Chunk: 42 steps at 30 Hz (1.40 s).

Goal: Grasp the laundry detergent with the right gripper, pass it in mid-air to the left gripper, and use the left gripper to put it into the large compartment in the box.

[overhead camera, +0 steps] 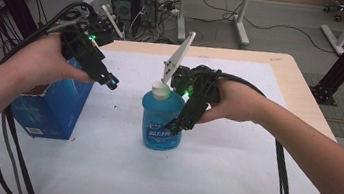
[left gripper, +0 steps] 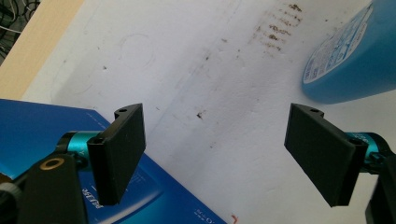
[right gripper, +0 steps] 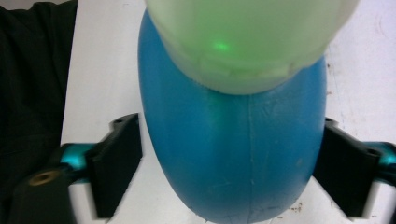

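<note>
A blue bottle [overhead camera: 161,120] with a white cap [overhead camera: 161,91] stands upright on the white sheet in the middle of the table. My right gripper [overhead camera: 176,126] comes down on it from the right, one jaw on each side of its body. In the right gripper view the pads [right gripper: 122,156] meet the sides of the blue bottle [right gripper: 233,154] below the pale cap [right gripper: 247,42]. My left gripper [overhead camera: 111,82] hangs open over the right edge of a blue box [overhead camera: 52,106]. Nothing lies between its wide-set pads [left gripper: 120,151], and the bottle's base [left gripper: 348,60] shows beyond them.
A white three-cornered plate [overhead camera: 177,57] sticks up from the right gripper. The white sheet [overhead camera: 233,155] covers most of the wooden table [overhead camera: 306,99]. Cables trail from both grippers off the near edge. Computers and table legs stand on the floor behind.
</note>
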Tool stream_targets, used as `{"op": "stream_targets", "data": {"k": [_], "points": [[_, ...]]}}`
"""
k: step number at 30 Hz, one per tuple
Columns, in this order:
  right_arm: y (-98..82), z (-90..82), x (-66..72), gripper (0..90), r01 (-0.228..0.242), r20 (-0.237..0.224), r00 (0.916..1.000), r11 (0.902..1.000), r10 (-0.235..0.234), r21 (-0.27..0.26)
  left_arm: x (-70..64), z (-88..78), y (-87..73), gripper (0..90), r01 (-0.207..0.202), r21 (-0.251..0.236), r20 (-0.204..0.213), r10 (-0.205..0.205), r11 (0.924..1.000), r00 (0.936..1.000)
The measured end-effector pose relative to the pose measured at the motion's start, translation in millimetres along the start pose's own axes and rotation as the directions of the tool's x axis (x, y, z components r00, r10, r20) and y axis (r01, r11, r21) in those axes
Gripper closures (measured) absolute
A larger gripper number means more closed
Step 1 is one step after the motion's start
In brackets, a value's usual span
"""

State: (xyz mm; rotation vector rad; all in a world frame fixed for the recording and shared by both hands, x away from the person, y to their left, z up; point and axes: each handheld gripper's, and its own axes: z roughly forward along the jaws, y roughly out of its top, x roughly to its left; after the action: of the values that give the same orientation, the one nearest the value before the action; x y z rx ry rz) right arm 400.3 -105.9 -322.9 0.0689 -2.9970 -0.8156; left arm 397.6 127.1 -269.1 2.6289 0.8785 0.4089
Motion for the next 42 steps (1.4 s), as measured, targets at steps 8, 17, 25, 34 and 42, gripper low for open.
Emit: {"op": "stream_targets", "data": {"k": [8, 17, 25, 34, 42], "points": [[-1.0, 0.9, -0.3, 18.5, -0.012, 0.016, 0.9998, 0.9999, 0.012, 0.009, -0.6, -1.7, 2.2, 20.7, -0.006, -0.011, -0.008, 0.006, 0.9999, 1.0], [-1.8, -0.4, -1.9, 25.3, -0.006, 0.003, 1.0, 0.9999, 0.006, -0.009, -1.1, -2.6, 3.4, 20.7, 0.001, -0.016, -0.008, -0.001, 0.9999, 1.0], [-2.1, 1.2, -1.0, 27.2, 0.003, -0.002, 1.0, 1.0, -0.003, -0.007, -1.5, -3.1, 3.8, 20.7, 0.0, -0.014, -0.01, 0.0, 0.9999, 1.0], [-2.0, 2.7, -1.1, 30.6, 0.004, 0.002, 1.0, 0.9999, -0.004, -0.011, -1.0, -3.7, 2.8, 20.7, 0.001, -0.014, -0.009, -0.001, 0.9999, 1.0], [-3.4, 3.1, -0.8, 31.3, -0.004, 0.005, 1.0, 0.9999, 0.004, -0.015, -0.6, -4.1, 2.4, 20.7, -0.002, -0.012, -0.009, 0.002, 0.9999, 1.0]]}}
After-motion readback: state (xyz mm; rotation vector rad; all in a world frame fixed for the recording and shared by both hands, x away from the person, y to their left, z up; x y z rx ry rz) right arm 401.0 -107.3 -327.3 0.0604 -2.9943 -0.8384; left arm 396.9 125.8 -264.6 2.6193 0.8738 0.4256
